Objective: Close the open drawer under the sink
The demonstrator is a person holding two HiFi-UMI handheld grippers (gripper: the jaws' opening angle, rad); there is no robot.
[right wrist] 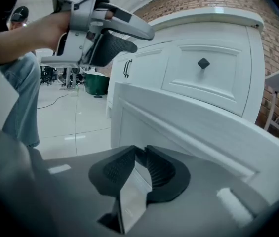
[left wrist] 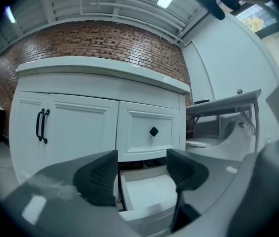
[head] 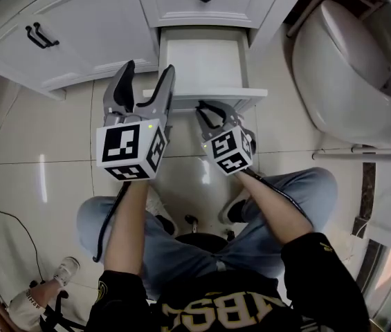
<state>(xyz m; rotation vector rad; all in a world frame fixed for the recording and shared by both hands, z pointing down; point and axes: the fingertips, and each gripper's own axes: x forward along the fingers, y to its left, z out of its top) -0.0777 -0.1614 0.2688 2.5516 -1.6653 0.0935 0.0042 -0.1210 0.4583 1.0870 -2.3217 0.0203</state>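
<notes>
Facing the open drawer [head: 205,64] front edge, left gripper [head: 148,68] gapes, right gripper [head: 207,109] clenched.

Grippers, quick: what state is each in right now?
Left gripper: open, nothing between its jaws.
Right gripper: shut, holding nothing.

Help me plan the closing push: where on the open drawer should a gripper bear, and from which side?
Bear on the flat front panel of the drawer, near its middle, coming from the person's side and pushing toward the cabinet. No knob shows on it, and it stands pulled straight out, so a centred push probably keeps it square. The shut right gripper sits close to it.
</notes>
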